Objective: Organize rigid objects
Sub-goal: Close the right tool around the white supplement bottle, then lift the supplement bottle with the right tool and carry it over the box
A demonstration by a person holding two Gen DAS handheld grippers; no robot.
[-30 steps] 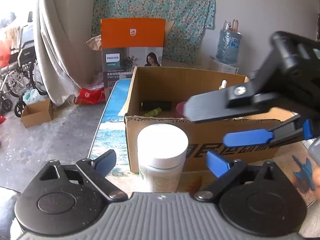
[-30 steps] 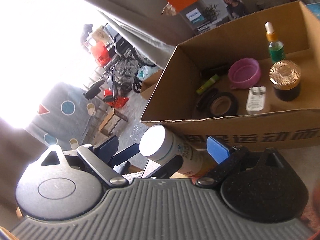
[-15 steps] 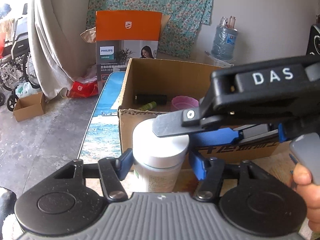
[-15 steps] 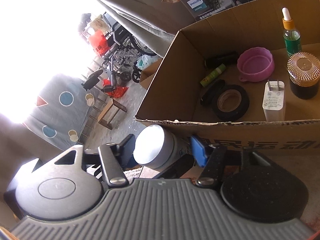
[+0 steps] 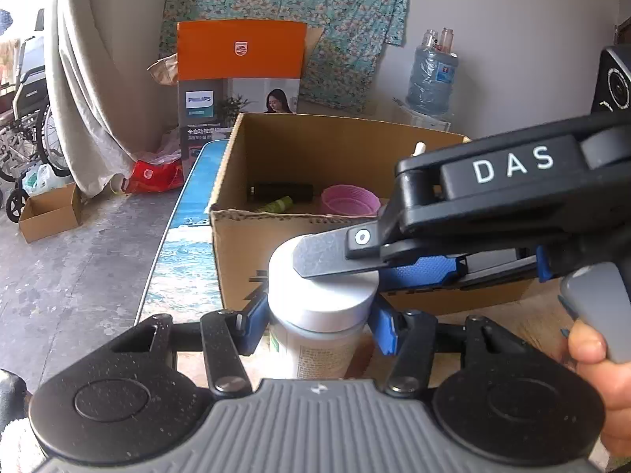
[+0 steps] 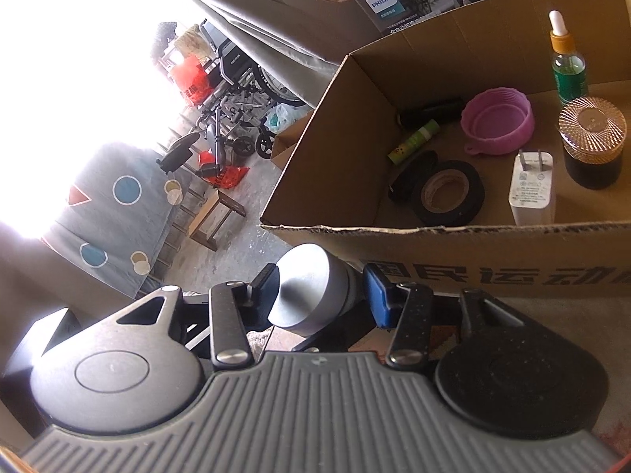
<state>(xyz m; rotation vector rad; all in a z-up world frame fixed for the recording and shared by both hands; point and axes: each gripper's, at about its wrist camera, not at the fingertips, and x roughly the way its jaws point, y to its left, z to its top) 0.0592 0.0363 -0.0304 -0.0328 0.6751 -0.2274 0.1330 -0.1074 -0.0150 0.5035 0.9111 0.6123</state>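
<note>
A white bottle (image 5: 315,351) with a white cap stands on the table just in front of the open cardboard box (image 5: 335,149). My left gripper (image 5: 319,327) has its blue pads against the bottle's body below the cap, and its jaws are closing on it. My right gripper (image 5: 343,272) comes in from the right across the cap. In the right wrist view the cap (image 6: 299,287) sits between the right gripper's (image 6: 321,293) pads, which touch it as those jaws close too.
The box (image 6: 339,149) holds a pink cup (image 6: 497,118), black tape roll (image 6: 449,193), white charger (image 6: 530,189), dropper bottle (image 6: 568,67), gold-lidded jar (image 6: 591,142) and green tube (image 6: 414,142). A Philips carton (image 5: 240,79) stands behind. The table edge drops to the floor on the left.
Both pairs of jaws have narrowed from wide open onto the bottle. The right gripper has swung in from the right and now lies across the cap.
</note>
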